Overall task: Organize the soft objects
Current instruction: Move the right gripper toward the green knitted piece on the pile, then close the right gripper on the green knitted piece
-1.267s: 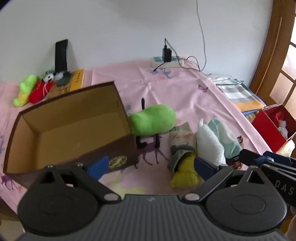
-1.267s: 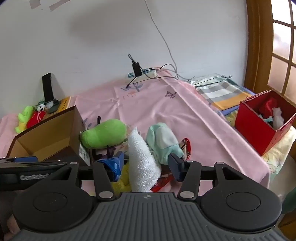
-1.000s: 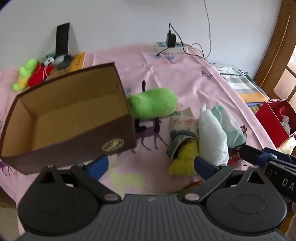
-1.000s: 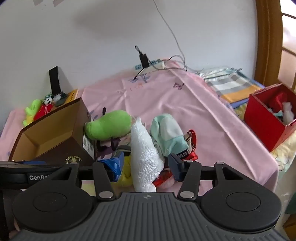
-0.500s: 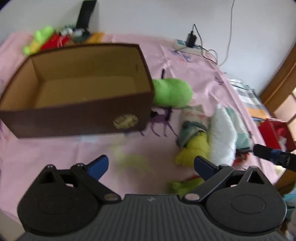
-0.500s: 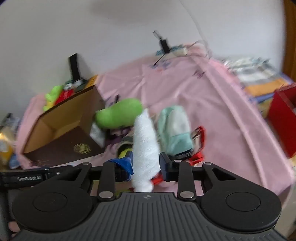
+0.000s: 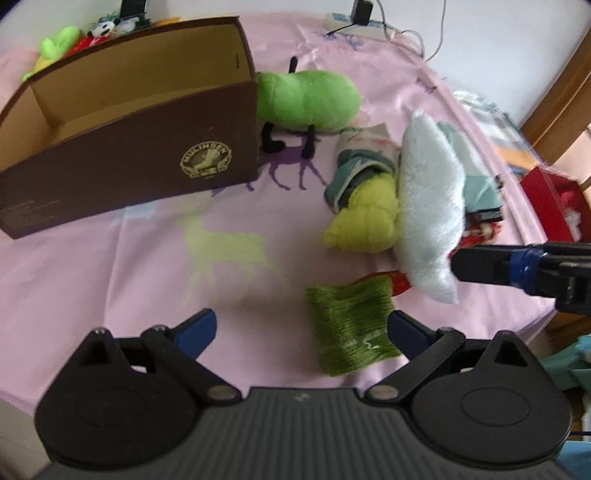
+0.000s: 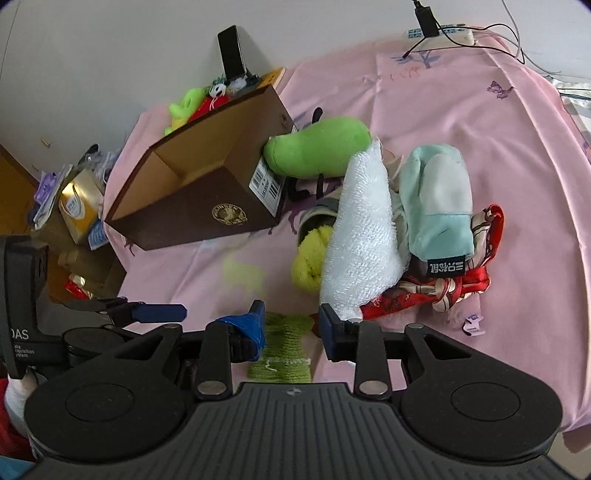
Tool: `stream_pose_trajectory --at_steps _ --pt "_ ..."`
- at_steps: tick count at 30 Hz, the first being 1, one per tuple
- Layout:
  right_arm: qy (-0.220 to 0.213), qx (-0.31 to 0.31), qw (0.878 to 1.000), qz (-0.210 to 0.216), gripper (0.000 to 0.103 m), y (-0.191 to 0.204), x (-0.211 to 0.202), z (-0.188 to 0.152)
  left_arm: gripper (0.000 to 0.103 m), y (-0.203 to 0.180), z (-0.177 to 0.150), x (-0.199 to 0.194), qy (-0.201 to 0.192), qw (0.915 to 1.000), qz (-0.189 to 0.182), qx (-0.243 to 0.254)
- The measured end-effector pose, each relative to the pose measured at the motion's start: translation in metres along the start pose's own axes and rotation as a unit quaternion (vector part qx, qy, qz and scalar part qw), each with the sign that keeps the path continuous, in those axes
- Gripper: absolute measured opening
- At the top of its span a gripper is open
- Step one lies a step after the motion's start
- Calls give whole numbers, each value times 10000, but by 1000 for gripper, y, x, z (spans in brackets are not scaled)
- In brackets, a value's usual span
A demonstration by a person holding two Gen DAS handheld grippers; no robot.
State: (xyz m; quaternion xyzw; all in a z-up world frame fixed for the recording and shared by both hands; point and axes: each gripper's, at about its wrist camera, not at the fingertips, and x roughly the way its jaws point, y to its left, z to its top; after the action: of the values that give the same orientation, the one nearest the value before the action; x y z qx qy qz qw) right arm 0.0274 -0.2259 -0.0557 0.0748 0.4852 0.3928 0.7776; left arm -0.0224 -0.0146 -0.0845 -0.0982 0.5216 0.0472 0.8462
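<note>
An open brown cardboard box stands empty on the pink cloth. Beside it lies a green plush toy. A pile holds a white fluffy towel, a yellow-green cloth, a mint mitten and a red patterned scarf. A dark green knitted cloth lies nearest. My left gripper is open above the pink cloth, left of the knitted cloth. My right gripper is open over the knitted cloth, by the towel's lower end.
Small plush toys and a black phone sit behind the box by the wall. A power strip with cables lies at the back. A red box stands off the right edge. Clutter lies off the left edge.
Both grippers have moved closer and lower, toward the pile. The dark green knitted cloth has come into view near the fingers. The right gripper's jaws have narrowed.
</note>
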Motion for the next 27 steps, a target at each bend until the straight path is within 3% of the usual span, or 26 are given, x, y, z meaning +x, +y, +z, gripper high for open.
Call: stream_pose_trajectory --at_steps 11,21,27 --pt "421 -161 9989 162 14 -10 12 -1 100 -10 0 11 269 9989 387 -18" --pt "784 -2 9950 619 14 -12 27 2 100 -8 -12 13 439 9987 184 199" --pt "1160 -52 9923 422 15 -10 44 -2 100 -14 -14 20 562 9980 170 215"
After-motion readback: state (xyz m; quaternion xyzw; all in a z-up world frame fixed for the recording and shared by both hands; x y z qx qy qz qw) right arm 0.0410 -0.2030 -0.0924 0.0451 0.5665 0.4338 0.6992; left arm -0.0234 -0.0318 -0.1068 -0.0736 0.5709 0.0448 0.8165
